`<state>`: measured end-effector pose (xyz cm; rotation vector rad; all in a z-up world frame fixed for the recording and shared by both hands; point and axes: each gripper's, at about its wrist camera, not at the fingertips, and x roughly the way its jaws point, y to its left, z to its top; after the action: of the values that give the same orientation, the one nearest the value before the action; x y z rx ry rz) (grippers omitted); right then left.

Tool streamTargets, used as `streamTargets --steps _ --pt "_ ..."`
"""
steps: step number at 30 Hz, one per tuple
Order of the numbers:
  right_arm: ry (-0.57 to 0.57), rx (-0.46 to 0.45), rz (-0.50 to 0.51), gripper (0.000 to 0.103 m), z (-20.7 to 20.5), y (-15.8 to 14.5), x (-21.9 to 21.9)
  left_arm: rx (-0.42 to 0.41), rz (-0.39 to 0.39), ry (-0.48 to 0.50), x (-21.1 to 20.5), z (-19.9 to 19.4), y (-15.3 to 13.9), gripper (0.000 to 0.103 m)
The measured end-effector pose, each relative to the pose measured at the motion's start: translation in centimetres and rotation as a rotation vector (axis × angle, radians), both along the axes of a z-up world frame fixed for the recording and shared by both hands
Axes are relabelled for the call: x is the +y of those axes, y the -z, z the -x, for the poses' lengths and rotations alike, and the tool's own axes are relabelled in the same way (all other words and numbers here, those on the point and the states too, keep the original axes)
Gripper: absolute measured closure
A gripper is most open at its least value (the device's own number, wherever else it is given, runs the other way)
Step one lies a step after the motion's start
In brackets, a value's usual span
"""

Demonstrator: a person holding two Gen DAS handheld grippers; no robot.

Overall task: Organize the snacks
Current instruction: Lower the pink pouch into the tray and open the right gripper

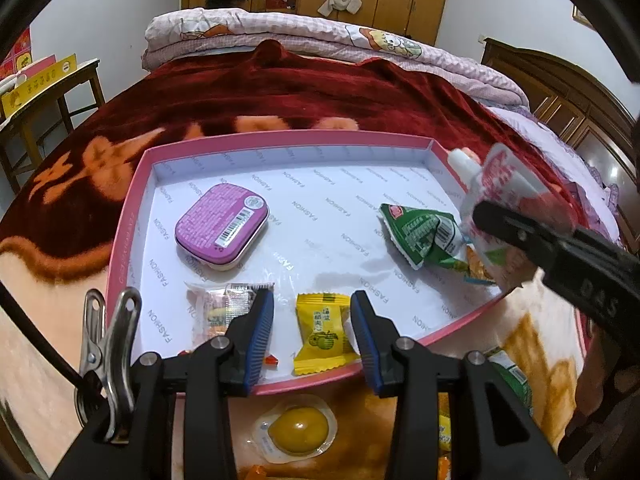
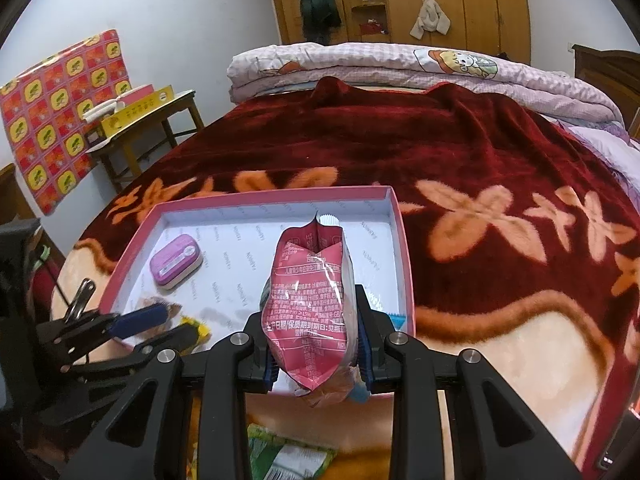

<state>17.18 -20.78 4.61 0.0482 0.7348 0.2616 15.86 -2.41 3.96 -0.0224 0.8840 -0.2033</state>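
Note:
A pink-rimmed tray (image 1: 132, 216) with a white floor lies on the bed blanket. In it are a purple tin (image 1: 222, 226), a green packet (image 1: 424, 236), a clear-wrapped sweet (image 1: 218, 312) and a yellow candy packet (image 1: 324, 332). My left gripper (image 1: 313, 332) stands open around the yellow packet, which lies flat on the tray floor with a gap to the left pad. My right gripper (image 2: 316, 344) is shut on a pink spouted pouch (image 2: 312, 300), held upright over the tray's near right corner (image 2: 406, 280). In the left wrist view the pouch (image 1: 500, 176) hangs above the green packet.
A yellow jelly cup (image 1: 298, 430) and another green packet (image 2: 288, 456) lie on the blanket in front of the tray. A folded quilt (image 2: 400, 68) sits at the far end of the bed. A wooden table (image 2: 160, 116) with boxes stands on the left, a wardrobe behind.

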Motion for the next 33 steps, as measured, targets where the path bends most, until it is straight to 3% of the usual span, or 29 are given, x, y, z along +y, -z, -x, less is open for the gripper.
streamTargets --steps 18,25,33 --pt "0.028 -0.017 0.016 0.071 -3.8 0.8 0.1 -0.003 0.013 0.004 0.1 0.0 0.2 0.059" --pt "-0.011 -0.032 0.007 0.04 -3.3 0.4 0.7 -0.003 0.009 0.003 0.0 0.1 0.1 0.059" --pt "-0.025 -0.063 -0.006 0.031 -2.0 -0.8 0.9 0.003 0.017 -0.01 0.4 0.4 -0.3 0.058"
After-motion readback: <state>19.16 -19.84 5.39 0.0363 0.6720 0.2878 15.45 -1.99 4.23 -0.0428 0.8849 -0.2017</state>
